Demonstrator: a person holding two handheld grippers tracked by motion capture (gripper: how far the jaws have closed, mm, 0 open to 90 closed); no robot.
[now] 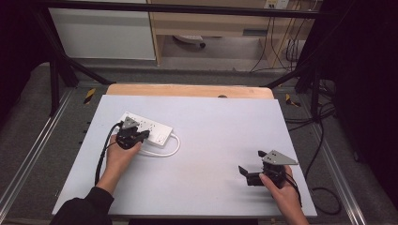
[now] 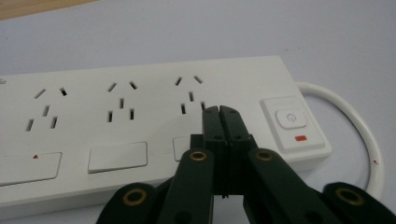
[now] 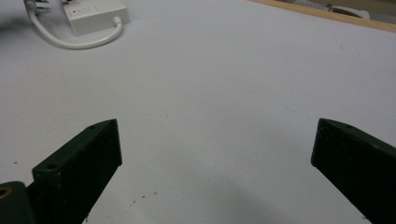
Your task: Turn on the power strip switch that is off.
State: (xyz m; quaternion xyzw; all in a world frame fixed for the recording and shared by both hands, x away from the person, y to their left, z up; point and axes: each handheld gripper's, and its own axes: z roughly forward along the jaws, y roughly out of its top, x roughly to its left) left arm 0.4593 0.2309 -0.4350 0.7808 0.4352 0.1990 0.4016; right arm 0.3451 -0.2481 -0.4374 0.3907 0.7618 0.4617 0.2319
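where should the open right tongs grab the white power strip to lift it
Across the short width of the power strip, near its middle, coming down from above. It lies flat on the table as a long narrow bar, so only the long side walls offer parallel faces. Stay off the switch end, where the cord loops out.

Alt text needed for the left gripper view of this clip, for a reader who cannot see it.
The left claw, jaws pressed together, hovers over a white power strip near its switch. Three empty socket groups run along the strip, and its white cable curves off at right across the pale table.
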